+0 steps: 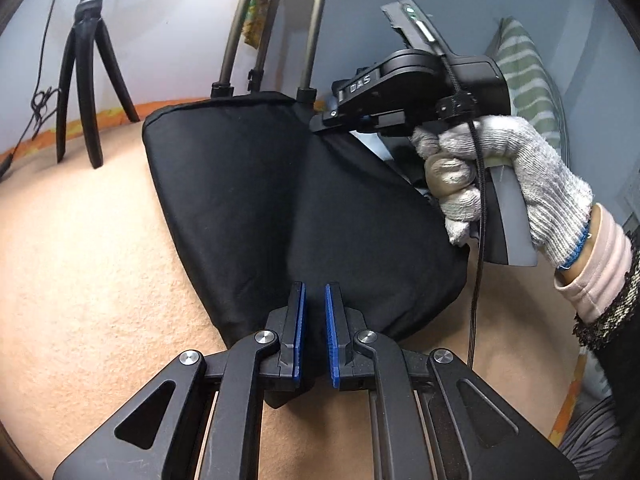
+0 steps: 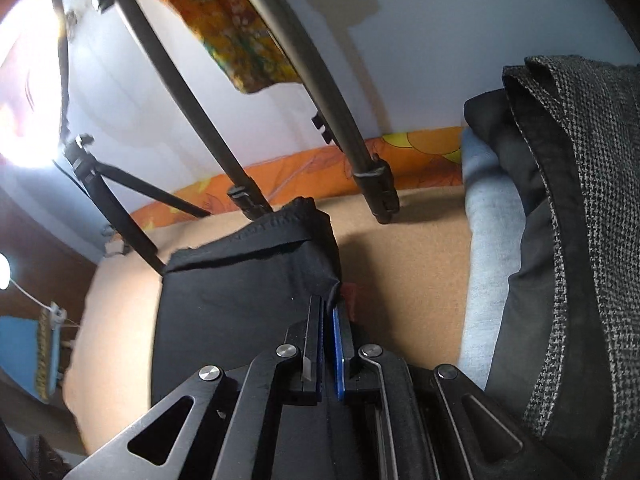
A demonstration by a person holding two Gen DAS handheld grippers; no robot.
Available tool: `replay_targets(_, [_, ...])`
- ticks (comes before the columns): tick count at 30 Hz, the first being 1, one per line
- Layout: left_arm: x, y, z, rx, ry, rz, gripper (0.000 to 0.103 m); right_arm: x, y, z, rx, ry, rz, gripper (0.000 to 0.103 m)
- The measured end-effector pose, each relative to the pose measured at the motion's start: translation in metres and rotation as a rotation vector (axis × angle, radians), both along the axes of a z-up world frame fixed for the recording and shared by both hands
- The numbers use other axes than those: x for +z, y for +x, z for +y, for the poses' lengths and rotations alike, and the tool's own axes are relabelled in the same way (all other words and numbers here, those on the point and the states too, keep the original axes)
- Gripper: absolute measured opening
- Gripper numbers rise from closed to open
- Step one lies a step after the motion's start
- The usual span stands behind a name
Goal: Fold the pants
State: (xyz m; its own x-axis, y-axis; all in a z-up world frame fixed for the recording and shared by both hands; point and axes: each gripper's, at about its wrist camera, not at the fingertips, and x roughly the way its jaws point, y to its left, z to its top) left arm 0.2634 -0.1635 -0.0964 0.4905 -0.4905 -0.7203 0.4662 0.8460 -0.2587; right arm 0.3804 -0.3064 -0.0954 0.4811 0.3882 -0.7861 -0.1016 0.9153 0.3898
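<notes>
The black pants (image 1: 248,200) lie partly folded on a tan blanket (image 1: 88,264). My left gripper (image 1: 314,292) is shut on the near edge of the pants, with black cloth bunched between its blue pads (image 1: 299,328). In the left wrist view the right gripper's body (image 1: 404,88), held by a gloved hand (image 1: 500,184), sits over the far right corner of the pants. In the right wrist view my right gripper (image 2: 327,308) is shut on the pants' waistband corner (image 2: 280,232) and holds it lifted off the blanket.
A black tripod (image 1: 86,80) stands at the far left and metal stand legs (image 2: 360,148) rise behind the pants. A stack of folded clothes, light blue, black and grey tweed (image 2: 560,240), lies at the right. An orange sheet (image 2: 320,168) lines the far edge by the wall.
</notes>
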Motion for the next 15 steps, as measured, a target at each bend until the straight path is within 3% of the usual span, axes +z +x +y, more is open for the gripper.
replay_targets(2, [0.001,-0.001,-0.001,-0.001,0.011,-0.006,0.009,0.001,-0.002,0.006,0.010,-0.046,-0.014,0.003])
replay_targets(5, [0.002,0.003,-0.002,-0.004,0.007,-0.003,0.018,0.011,-0.007,0.008,-0.001,-0.104,-0.037,0.018])
replay_targets(7, [0.004,0.002,-0.005,-0.007,0.015,-0.012,0.021,0.019,-0.014,0.008,0.014,-0.127,-0.051,0.044])
replay_targets(10, [0.007,0.004,-0.013,-0.012,0.020,-0.023,0.029,0.025,-0.029,0.004,0.039,-0.098,-0.054,0.058])
replay_targets(12, [0.009,0.003,-0.013,-0.008,0.024,-0.035,0.035,0.026,-0.040,0.003,0.058,-0.083,-0.060,0.061])
replay_targets(15, [0.014,0.004,-0.013,0.002,0.025,-0.049,0.035,0.023,-0.050,0.004,0.077,-0.060,-0.051,0.068])
